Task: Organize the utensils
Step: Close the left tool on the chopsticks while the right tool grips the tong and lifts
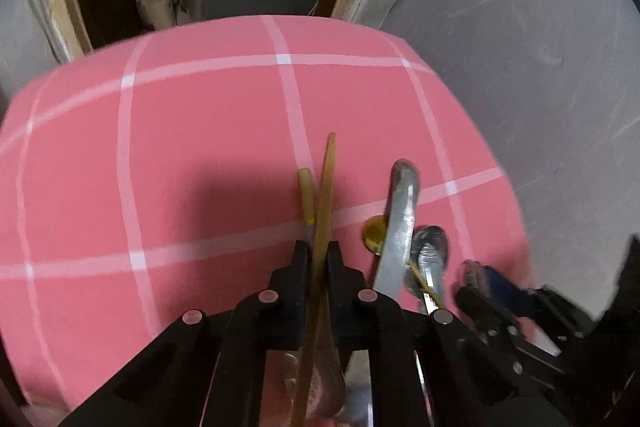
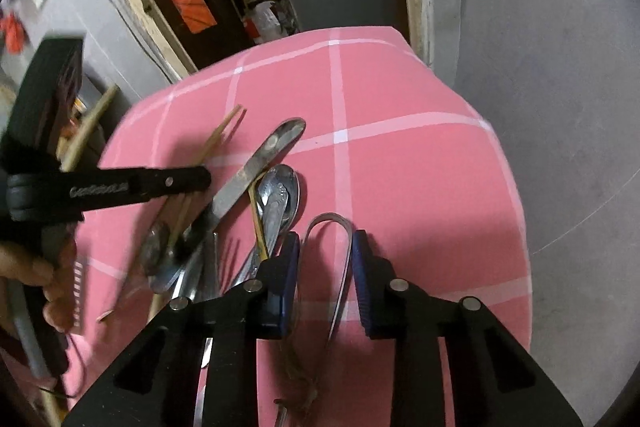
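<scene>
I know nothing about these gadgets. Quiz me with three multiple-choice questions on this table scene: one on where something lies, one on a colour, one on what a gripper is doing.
1. The metal loop lies:
A. between the right gripper's fingers
B. on the floor
C. under the knife

2. The tablecloth is:
A. blue dotted
B. pink with white lines
C. plain green

3. The left gripper is:
A. wide open
B. empty, shut
C. shut on chopsticks

Answers: 1 A, the loop sits inside the right gripper; 2 B, a white grid crosses pink; 3 C, its fingers pinch the chopsticks.
</scene>
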The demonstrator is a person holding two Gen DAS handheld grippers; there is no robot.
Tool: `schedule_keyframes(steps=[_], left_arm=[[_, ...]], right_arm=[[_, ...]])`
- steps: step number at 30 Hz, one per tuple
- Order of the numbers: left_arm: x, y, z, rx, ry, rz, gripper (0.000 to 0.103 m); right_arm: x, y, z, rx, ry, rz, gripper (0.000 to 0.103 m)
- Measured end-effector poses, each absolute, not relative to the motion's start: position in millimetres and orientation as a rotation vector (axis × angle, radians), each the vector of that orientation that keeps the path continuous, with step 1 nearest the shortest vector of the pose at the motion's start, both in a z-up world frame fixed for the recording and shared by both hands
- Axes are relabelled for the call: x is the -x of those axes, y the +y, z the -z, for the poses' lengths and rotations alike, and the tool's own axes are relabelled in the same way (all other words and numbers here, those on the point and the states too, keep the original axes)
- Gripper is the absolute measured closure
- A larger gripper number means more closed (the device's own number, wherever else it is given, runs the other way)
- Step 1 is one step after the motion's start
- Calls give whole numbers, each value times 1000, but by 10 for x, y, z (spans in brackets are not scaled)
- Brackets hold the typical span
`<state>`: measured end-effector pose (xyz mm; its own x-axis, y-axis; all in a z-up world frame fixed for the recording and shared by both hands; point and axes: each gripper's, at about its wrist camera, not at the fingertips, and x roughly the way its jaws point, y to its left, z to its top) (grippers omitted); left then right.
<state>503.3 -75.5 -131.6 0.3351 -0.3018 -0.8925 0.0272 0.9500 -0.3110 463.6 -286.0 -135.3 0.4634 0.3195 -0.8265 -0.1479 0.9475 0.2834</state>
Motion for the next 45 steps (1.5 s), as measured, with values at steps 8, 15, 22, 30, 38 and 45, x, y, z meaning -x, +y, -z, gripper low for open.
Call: schedule_keyframes(steps=[8,15,22,30,38,45], left_arm=[[-4649,-561,990,364,1081,224,95],[-4276,-372,502,384,951,252,96],[-3660,-346,201,318,914,272,96],[-3052,-129,-77,345,810,247,96],[-2788,471,-870,380,585,148,96],[-2572,960,-1476,328,402,26,96]], right_arm=[[-4365,-3084,1133,-308,980,-392,81],[-3977,-3091,855,-345,881,-428,81],[-3545,-3055,608,-327,808,-417,81],[-3178,-2899,200,-289,725,-453,81],[-3131,-2497,-447,-271,565,-582,81],[-3214,-1888,-911,-292,430,-742,81]])
